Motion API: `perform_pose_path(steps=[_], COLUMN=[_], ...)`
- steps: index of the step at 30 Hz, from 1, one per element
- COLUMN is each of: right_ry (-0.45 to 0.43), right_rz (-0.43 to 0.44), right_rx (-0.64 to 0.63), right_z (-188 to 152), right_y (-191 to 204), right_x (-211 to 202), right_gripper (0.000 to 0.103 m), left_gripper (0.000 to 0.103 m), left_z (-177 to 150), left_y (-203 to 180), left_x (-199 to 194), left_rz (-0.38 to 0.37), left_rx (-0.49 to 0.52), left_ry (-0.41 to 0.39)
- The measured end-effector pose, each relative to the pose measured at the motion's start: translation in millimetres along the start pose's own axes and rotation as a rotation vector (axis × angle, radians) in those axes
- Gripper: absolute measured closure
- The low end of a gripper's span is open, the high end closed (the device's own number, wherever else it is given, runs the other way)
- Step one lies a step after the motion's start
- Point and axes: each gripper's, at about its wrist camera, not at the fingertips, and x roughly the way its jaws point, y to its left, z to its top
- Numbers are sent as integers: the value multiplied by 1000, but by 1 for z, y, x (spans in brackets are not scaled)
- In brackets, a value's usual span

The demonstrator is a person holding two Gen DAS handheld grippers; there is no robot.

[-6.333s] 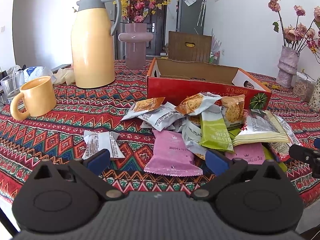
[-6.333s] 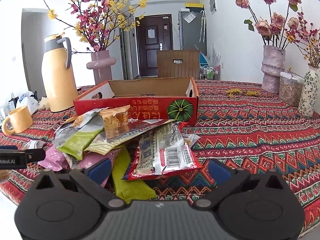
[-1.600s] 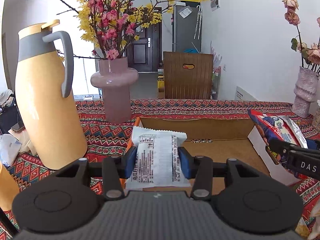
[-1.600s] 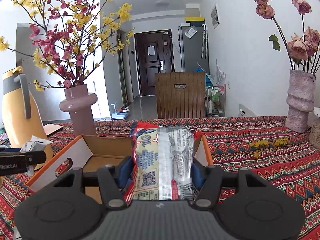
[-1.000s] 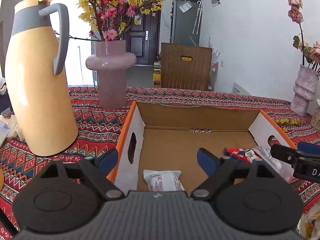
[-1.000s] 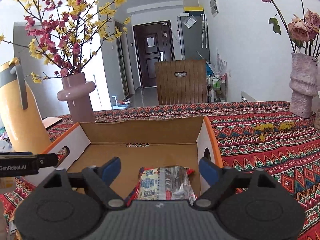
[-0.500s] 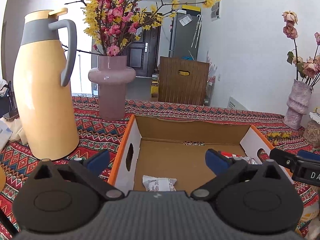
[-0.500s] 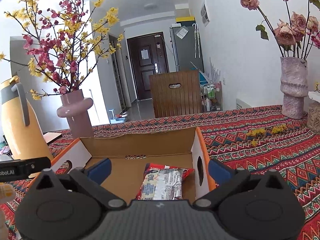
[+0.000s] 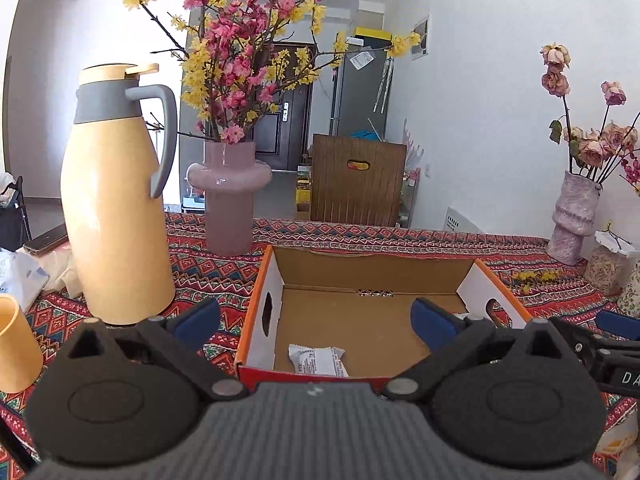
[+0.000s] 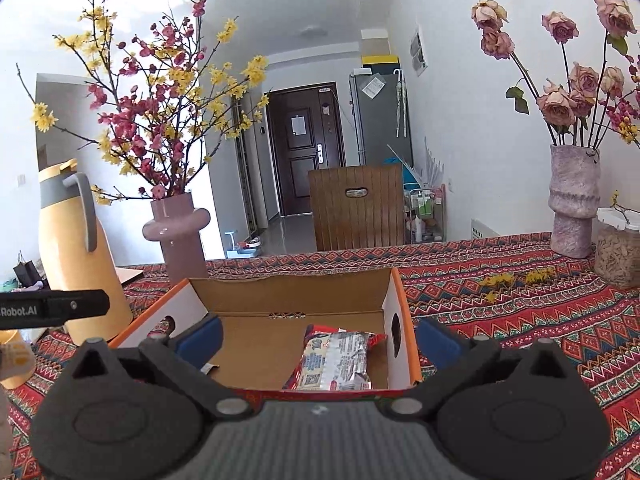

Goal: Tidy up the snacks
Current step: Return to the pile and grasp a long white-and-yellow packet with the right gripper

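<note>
Patterned tablecloth (image 10: 520, 320) — both tools wide open, empty; "Robot.AI" legible on left tool (image 10: 52, 309).

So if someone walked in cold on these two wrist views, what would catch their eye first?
Probably the open cardboard box in the middle of the patterned tablecloth, with a white snack packet at its near left and a red and silver snack packet by its right wall. Next, the tall yellow thermos jug and the pink vase of blossom branches standing behind the box on the left. Both grippers are open and hold nothing.
</note>
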Motion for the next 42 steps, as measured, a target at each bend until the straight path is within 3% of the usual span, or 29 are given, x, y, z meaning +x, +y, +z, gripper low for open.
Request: perform_pose_path(steps=[12, 24, 29, 42], right_ry=[62, 141, 215, 437], right_rz=[6, 19, 21, -100], right_rx=[-11, -7, -28, -24], right_z=[-30, -55, -60, -49], right_y=[5, 4, 14, 38], right_x=[-35, -51, -39, 25], right_gripper=[0, 0, 0, 0], left_gripper=[0, 0, 0, 0], left_z=[-38, -78, -79, -83], left_y=[15, 40, 41, 43], left_x=[-36, -50, -55, -54], left_rz=[1, 57, 46, 5], left_rx=[-13, -36, -39, -52], left_ry=[57, 141, 135, 148])
